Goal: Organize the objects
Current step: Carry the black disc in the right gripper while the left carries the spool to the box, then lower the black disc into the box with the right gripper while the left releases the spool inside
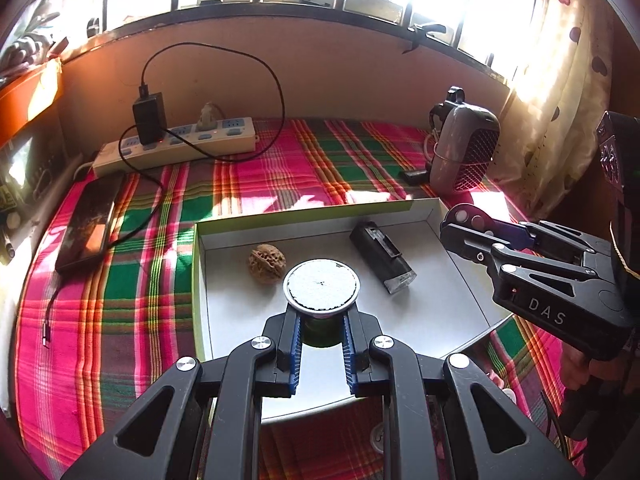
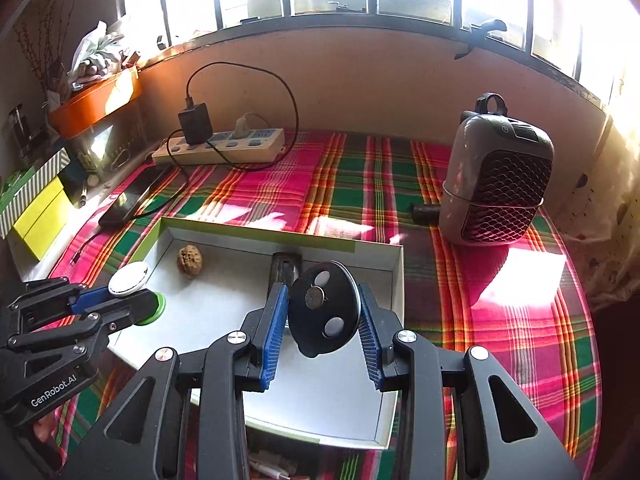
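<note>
what the two views kept out of sight

the jar (image 1: pixel 322 330) beneath its white lid (image 1: pixel 321 289) stayed mostly hidden between the left gripper's (image 1: pixel 322 322) fingers (image 1: pixel 295 338), only dark green glass showing. behind the black disc (image 2: pixel 324 307), the dark rectangular object (image 2: pixel 285 268) in the tray (image 2: pixel 256 236) was half covered. beside the tray, the small black item (image 2: pixel 425 214) at the heater's (image 2: pixel 496 172) base was too small to identify. windows above were blown out white.

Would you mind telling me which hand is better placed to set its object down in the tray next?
Probably the left. Its tongs hold the white-lidded jar upright, low over the tray floor beside the walnut. The right tongs grip the black disc on edge, seemingly higher up.
</note>
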The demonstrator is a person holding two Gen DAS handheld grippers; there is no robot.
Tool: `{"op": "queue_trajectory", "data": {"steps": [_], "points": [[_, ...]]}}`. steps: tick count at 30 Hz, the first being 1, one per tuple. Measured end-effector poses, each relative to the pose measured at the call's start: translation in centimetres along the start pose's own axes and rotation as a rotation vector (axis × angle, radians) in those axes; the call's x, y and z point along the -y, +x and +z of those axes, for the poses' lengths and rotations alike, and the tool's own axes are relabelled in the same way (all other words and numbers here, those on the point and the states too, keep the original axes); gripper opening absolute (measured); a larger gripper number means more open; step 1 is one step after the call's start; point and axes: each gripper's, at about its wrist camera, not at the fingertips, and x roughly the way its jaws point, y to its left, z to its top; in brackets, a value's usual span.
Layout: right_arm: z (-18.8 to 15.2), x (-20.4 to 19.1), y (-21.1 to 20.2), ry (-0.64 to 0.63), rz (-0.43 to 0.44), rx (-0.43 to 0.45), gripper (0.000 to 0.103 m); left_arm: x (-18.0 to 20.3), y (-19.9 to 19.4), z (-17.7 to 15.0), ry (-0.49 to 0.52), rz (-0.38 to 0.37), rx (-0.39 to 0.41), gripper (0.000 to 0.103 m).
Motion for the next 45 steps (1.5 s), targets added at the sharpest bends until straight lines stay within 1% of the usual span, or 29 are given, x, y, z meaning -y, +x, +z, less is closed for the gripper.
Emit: {"op": "queue_trajectory", "data": {"steps": [10, 20, 28, 32, 45], "points": [[0.8, 1.6, 3.6, 0.015, 0.004, -0.035, 0.036, 0.1, 3.7, 1.4, 0.008, 0.013, -0.038, 0.015], [0.8, 2.0, 5.3, 0.016, 0.02, -0.062, 0.036, 0.5, 6.0, 2.2, 0.023, 0.021, -0.062, 0.015], [0.8, 2.0, 6.2, 0.016, 0.029, -0.075, 0.036, 0.4, 7.0, 2.8, 0.023, 0.033, -0.064, 0.015], [0.7, 2.1, 6.3, 0.022, 0.033, -0.07, 0.036, 0.7, 7.3, 2.7, 0.038, 0.037, -0.071, 0.015], [0.7, 1.9, 6.6, 0.008, 0.028, -0.08, 0.036, 0.6, 7.5, 2.8, 0.039, 0.044, -0.066, 0.016]]}}
